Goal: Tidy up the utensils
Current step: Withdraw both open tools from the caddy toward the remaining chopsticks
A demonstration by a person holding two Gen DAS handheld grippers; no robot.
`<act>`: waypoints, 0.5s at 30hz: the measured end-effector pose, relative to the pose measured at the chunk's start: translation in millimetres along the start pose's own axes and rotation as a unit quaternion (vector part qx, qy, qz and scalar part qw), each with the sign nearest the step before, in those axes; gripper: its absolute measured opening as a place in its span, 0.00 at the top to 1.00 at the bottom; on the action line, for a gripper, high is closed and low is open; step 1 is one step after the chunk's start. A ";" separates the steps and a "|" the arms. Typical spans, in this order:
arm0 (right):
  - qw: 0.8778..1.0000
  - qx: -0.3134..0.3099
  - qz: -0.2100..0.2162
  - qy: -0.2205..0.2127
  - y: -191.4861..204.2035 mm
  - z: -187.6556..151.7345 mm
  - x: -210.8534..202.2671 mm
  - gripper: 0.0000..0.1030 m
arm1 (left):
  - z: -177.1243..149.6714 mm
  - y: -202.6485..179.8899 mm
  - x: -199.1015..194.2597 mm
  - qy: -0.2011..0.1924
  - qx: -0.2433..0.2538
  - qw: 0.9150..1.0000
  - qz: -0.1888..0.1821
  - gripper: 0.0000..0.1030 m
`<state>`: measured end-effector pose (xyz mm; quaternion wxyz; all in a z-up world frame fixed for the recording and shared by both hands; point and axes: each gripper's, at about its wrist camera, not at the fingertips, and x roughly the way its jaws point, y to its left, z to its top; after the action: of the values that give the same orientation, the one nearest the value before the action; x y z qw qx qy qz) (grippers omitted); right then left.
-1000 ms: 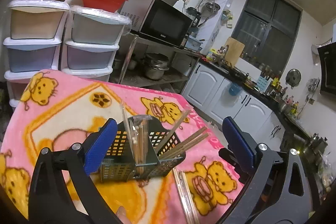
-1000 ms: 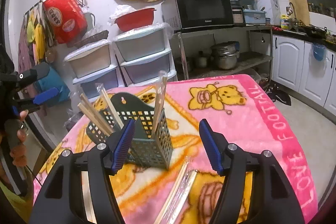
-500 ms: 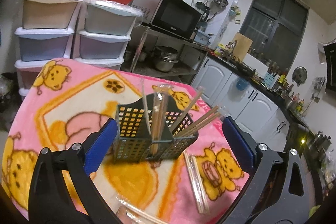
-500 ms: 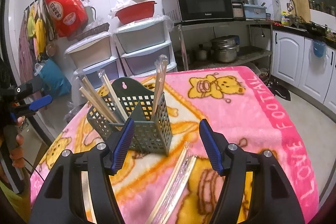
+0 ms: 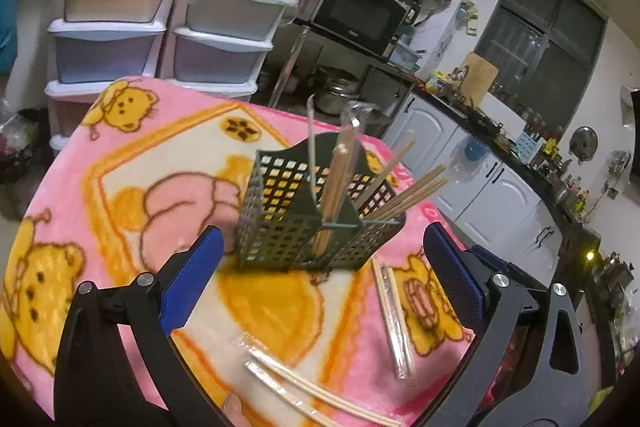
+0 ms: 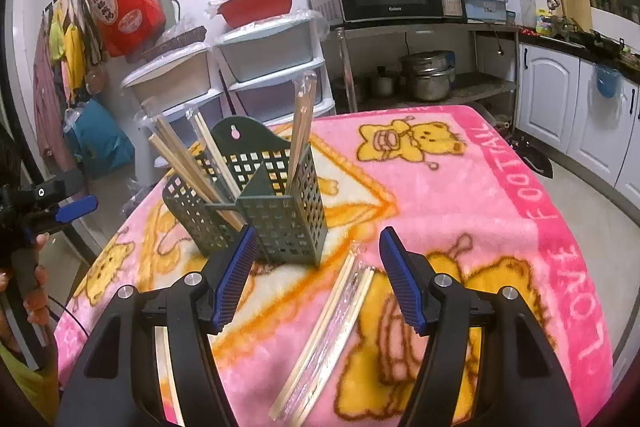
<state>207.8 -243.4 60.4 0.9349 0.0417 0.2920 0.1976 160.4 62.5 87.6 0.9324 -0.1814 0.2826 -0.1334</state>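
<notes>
Green plastic holder [image 6: 256, 203] stands mid-blanket [image 6: 460, 195] with several chopstick pairs upright in its compartments; more wrapped chopsticks [image 6: 332, 331] lie at its five o'clock, another pair [image 5: 312, 391] nearer the left gripper [image 5: 320, 271]; roughly half done, I judge; both the left and the right gripper [image 6: 316, 267] gape empty; holder's floor is hidden; wrappers blur counts.

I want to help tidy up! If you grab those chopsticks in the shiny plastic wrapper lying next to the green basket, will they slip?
Probably a bit. The wrapped chopsticks sit in glossy film, so smooth pads may slide. They look thin and light, likely stiff. Lying flat on the fuzzy blanket, they probably won't roll far.
</notes>
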 end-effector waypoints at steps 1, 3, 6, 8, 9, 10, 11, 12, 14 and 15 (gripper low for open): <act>1.000 -0.001 0.000 0.002 0.4 -1.0 0.1 0.40 | -2.7 2.3 -0.8 0.002 -0.002 1.000 0.002 0.10; 1.000 -0.002 0.001 0.006 1.6 -3.8 1.0 0.40 | -6.4 6.7 -1.7 0.005 -0.006 1.000 0.006 0.10; 1.000 -0.001 0.002 0.011 1.0 -8.1 2.4 0.40 | -12.1 13.7 -1.1 0.012 -0.016 1.000 0.010 0.10; 1.000 -0.002 0.003 0.014 1.1 -10.4 3.3 0.40 | -17.7 17.0 0.9 0.020 -0.020 1.000 0.012 0.10; 1.000 -0.001 0.002 0.015 0.7 -11.4 3.8 0.40 | -20.0 18.2 2.1 0.023 -0.021 0.999 0.013 0.10; 1.000 0.000 0.003 0.017 0.1 -12.2 4.3 0.40 | -23.7 20.0 4.0 0.029 -0.022 0.999 0.014 0.10; 1.000 0.001 0.003 0.019 -0.5 -13.2 5.0 0.40 | -26.2 21.2 5.2 0.032 -0.023 0.999 0.016 0.10; 1.000 0.002 0.002 0.021 -1.1 -14.3 5.8 0.40 | -29.2 22.8 6.6 0.036 -0.024 0.999 0.017 0.10; 1.000 0.003 0.002 0.025 -2.5 -16.9 6.8 0.40 | -35.9 26.2 9.0 0.043 -0.027 0.999 0.018 0.10; 1.000 0.002 0.002 0.026 -2.8 -18.0 7.2 0.40 | -39.1 27.8 9.9 0.047 -0.029 0.998 0.019 0.10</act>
<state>204.1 -243.9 41.2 0.9264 0.0394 0.3166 0.1997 150.0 73.7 41.0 0.9148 -0.1963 0.3334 -0.1157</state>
